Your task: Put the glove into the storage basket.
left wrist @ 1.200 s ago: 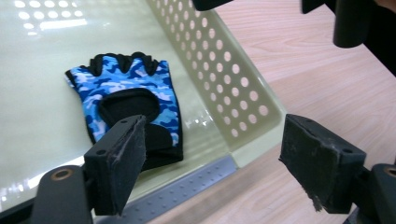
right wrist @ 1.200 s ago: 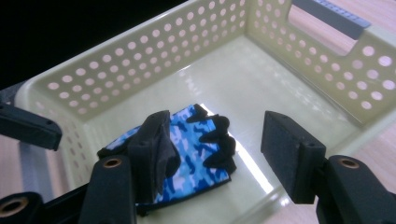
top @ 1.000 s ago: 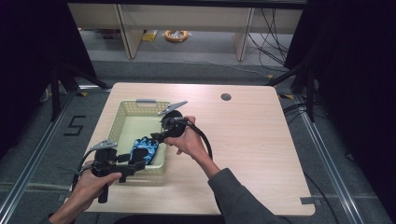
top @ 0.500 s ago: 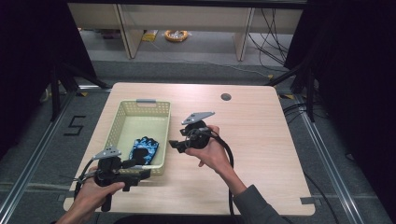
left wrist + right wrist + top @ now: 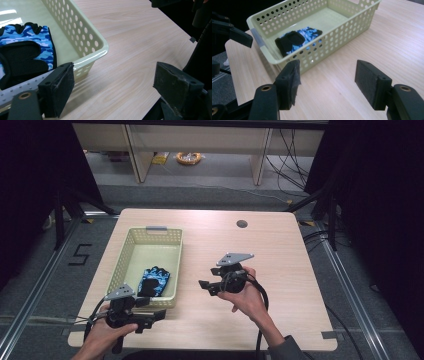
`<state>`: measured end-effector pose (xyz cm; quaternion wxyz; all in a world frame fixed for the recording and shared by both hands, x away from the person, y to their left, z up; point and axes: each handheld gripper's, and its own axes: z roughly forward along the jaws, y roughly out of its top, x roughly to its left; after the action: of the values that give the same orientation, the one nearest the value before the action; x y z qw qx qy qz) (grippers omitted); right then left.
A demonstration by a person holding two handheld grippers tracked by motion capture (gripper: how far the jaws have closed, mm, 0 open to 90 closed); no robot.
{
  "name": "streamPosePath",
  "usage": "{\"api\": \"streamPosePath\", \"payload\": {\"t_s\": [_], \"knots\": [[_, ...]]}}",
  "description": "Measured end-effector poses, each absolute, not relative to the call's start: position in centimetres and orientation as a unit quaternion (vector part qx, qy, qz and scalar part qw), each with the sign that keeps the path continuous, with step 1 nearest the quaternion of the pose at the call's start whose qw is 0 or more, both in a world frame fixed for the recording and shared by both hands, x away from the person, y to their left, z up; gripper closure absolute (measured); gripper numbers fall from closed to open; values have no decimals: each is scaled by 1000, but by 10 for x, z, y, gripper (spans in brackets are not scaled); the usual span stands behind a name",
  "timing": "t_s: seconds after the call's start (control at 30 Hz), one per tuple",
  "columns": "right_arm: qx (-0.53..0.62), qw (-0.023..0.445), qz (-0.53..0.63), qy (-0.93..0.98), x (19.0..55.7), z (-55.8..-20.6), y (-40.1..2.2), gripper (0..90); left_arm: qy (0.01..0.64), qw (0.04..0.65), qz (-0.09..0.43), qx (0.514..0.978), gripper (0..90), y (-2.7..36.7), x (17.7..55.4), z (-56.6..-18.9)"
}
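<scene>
A blue camouflage glove [image 5: 154,281] with black palm patches lies in the near end of a pale yellow-green perforated basket [image 5: 131,256] on the left of the wooden table. My left gripper [image 5: 152,317] is open at the table's front edge, just before the basket's near right corner. In the left gripper view the gripper [image 5: 116,87] holds nothing, with the glove [image 5: 27,47] and basket corner [image 5: 101,47] ahead on the left. My right gripper [image 5: 206,287] is open over mid-table, right of the basket, pointing at it. The right gripper view shows the empty gripper [image 5: 330,82] facing basket [image 5: 337,32] and glove [image 5: 297,40].
Bare wooden tabletop [image 5: 280,255] stretches to the right of the basket, with a round cable hole [image 5: 242,224] near the far edge. One jaw of the left gripper [image 5: 239,36] shows at far left in the right gripper view. The floor lies beyond the table.
My right gripper has pulled away from the basket, moving right and toward the near side. The left gripper has drawn back to the front edge. The glove stays in the basket.
</scene>
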<state>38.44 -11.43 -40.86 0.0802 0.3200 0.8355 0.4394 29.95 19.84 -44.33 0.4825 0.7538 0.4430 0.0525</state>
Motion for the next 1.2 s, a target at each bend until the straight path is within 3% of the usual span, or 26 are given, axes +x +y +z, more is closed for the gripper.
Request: {"api": "streamPosePath", "payload": {"t_s": [0.67,1.2], "knots": [[354,78,453,814,350,-436,-162,334,420,487,56,764,162,187,286,-462],[353,71,464,809,331,-447,-170,270,410,485,64,770,162,185,280,-470]]}}
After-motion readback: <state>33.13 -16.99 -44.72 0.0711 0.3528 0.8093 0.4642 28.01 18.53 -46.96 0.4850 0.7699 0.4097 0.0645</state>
